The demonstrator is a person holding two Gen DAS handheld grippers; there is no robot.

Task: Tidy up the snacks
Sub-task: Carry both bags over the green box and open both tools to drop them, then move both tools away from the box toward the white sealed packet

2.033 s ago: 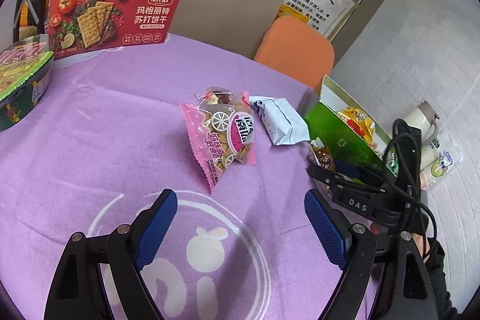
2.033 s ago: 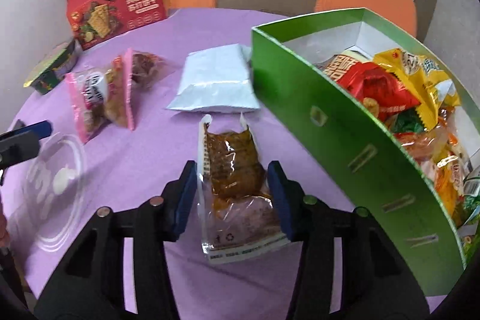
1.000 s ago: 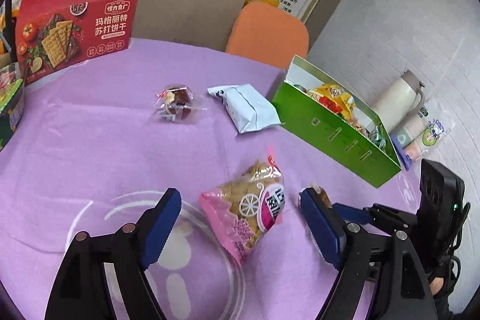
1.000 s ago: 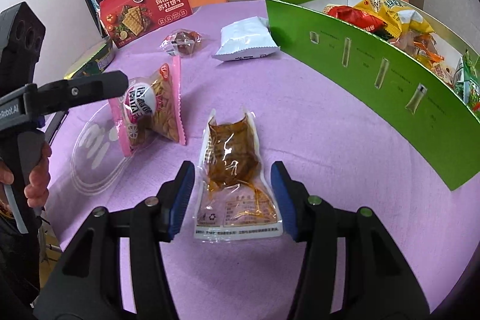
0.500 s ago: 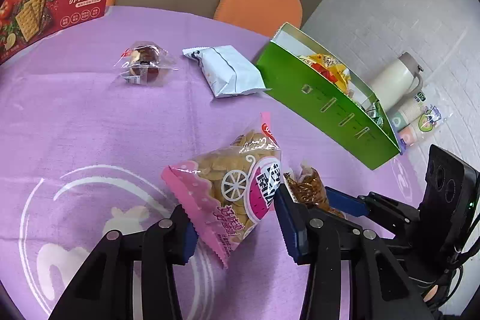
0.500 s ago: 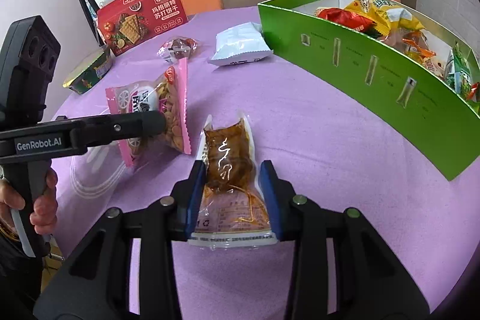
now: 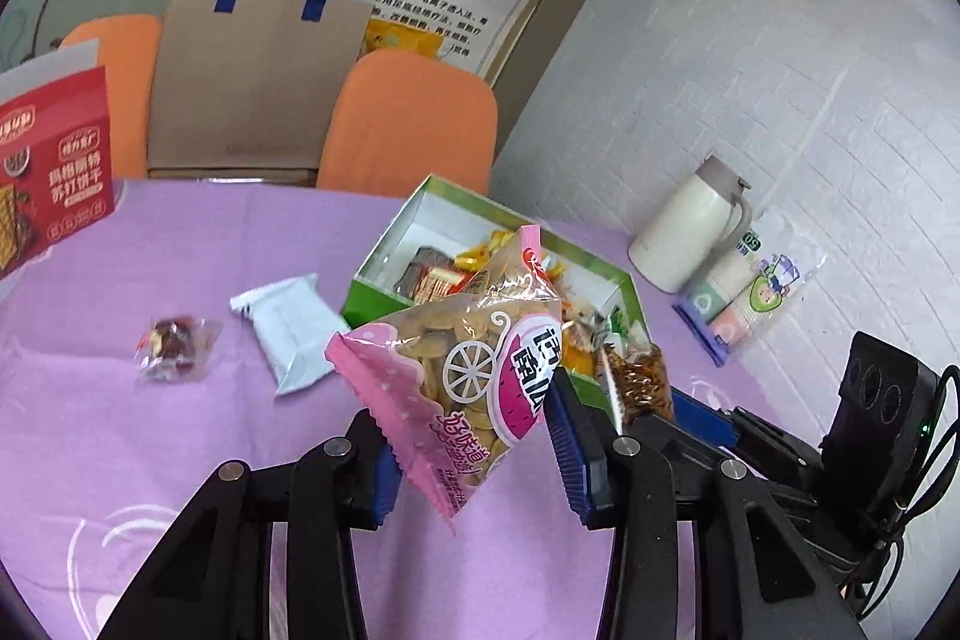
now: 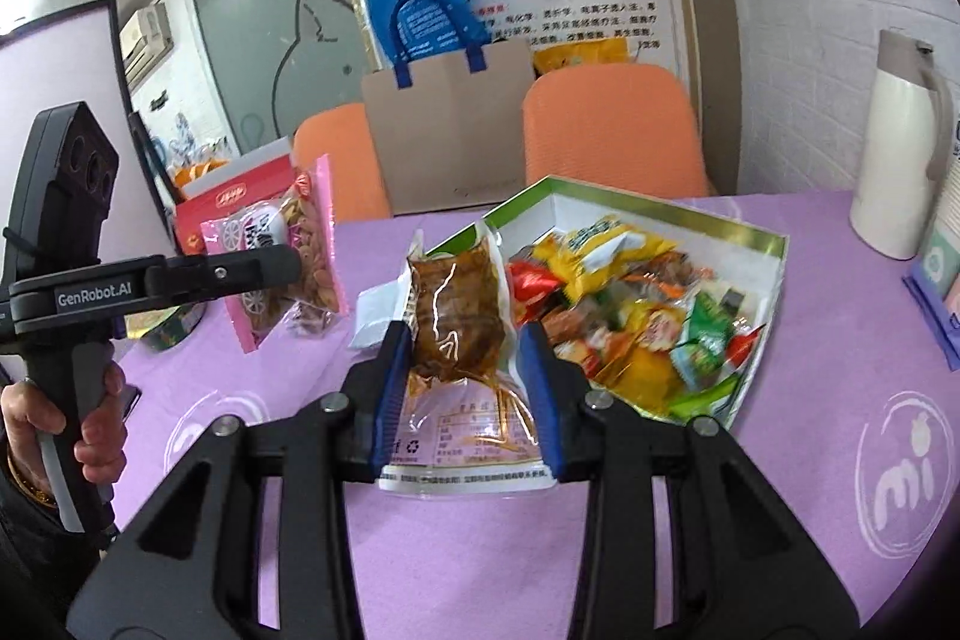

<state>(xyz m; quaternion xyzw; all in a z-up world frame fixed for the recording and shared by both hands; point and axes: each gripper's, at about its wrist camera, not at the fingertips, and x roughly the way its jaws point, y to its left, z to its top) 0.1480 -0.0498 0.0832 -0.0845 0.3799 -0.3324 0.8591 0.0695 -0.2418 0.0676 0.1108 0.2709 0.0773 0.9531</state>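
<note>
Jaws clamp pink bag (image 7: 474,376), brown pouch (image 8: 459,322)

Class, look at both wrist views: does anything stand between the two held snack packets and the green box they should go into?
Nothing visible does. The left gripper holds the pink biscuit bag and the right gripper holds the brown sauce packet, both lifted off the table. The green box is open-topped just ahead, though already quite full of snacks.

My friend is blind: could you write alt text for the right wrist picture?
The right gripper holds a clear pouch of brown snack above a purple table, beside a green box full of snacks.
</note>
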